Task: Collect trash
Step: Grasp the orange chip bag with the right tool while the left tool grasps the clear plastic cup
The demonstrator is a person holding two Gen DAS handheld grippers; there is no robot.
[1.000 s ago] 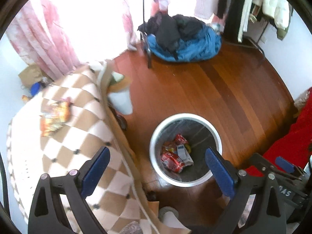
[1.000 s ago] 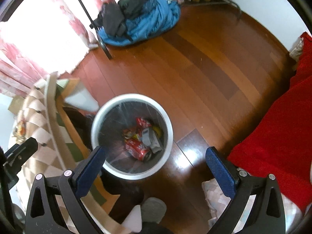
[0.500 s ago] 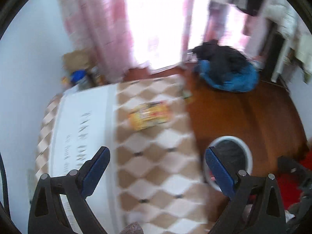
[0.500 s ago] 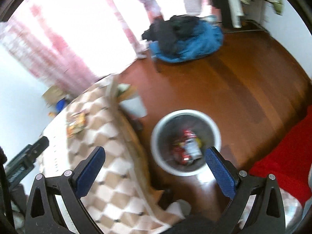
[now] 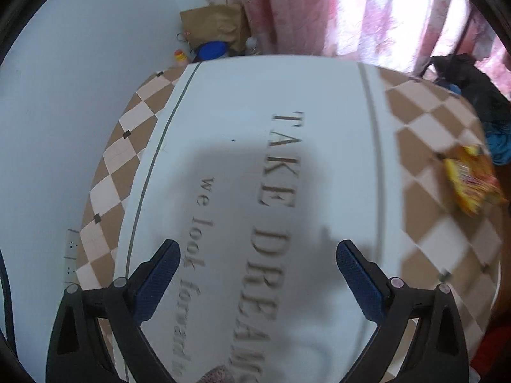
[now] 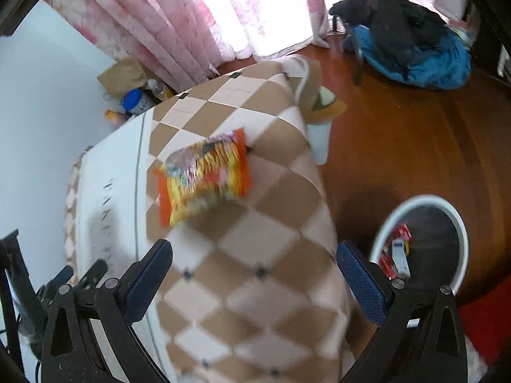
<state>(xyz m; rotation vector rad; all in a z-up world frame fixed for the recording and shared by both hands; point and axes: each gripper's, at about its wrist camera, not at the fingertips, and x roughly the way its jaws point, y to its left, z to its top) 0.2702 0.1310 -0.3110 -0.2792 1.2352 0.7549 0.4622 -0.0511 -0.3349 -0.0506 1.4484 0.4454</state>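
The instant-noodle packet (image 6: 204, 177) is being faced by the spread, empty right gripper (image 6: 254, 274), lying ahead on the tabletop's checkered edge nearest the trash bin (image 6: 421, 249), long axis crosswise, farther right of the spread left gripper (image 5: 255, 271).

A home bedroom: pink curtains (image 6: 179, 32), clothes heap (image 6: 405, 28) on wooden floor (image 6: 415, 146), checkered tablecloth (image 6: 255, 255).

Pink curtains (image 6: 179, 32) by window, blue and black clothes heap (image 6: 412, 32) on wood floor (image 6: 399, 146), brown paper bag (image 5: 214, 25) in corner.
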